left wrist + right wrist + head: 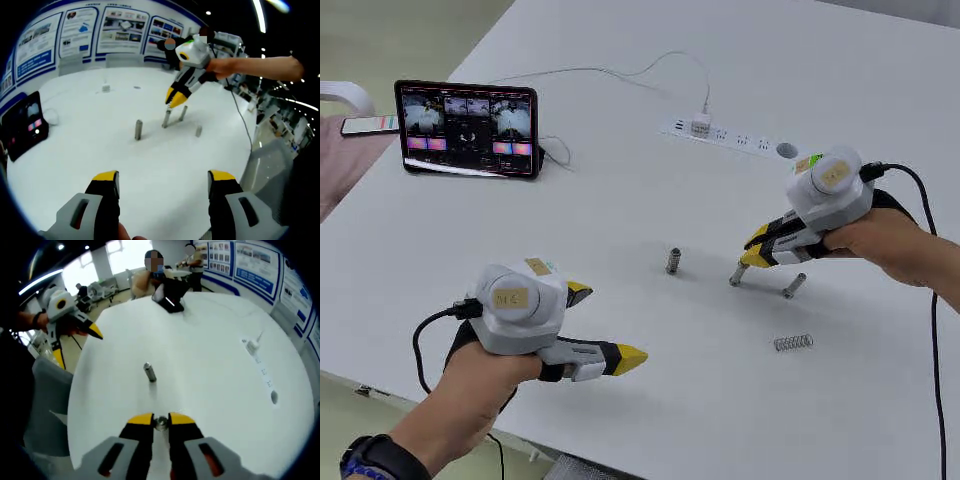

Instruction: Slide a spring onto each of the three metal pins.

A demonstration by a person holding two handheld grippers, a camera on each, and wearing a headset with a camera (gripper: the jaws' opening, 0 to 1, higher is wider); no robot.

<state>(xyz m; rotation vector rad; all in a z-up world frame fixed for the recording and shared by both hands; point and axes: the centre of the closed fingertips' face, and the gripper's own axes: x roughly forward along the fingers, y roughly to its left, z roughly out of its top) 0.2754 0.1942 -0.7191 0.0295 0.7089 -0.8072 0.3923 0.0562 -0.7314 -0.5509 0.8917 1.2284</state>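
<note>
Three pins are noted on the white table (620,180). The first pin (673,260) stands well ahead of the right fingers in the right gripper view. It shows a ribbed outline and is judged to carry a spring already. The middle pin (738,274) sits directly under the fingertips of the right gripper (751,259). The third pin (794,286) is just beside it, below the body of the same tool, and looks bare. One loose spring (793,342) lies flat on the table, apart from both sets of fingers and nearer the right ones.

The right fingers stand almost together about a small round metal piece (161,423) at the top of the middle pin. Whether this is a spring or the pin's own head cannot be told. The fingers of the left gripper (162,176) are spread wide with nothing between them, well short of every pin.

The step in hand is judged to be the seating of a spring on the middle pin. The coil should be kept in line with the pin and pressed straight along it, not sideways, since the pin appears to lean. A light grip is advised so that the coils are not crushed. The pin could be steadied low on its shaft by the idle left fingers. Release is best withheld until the coil has dropped fully. Care is needed that the third pin is not knocked.
</note>
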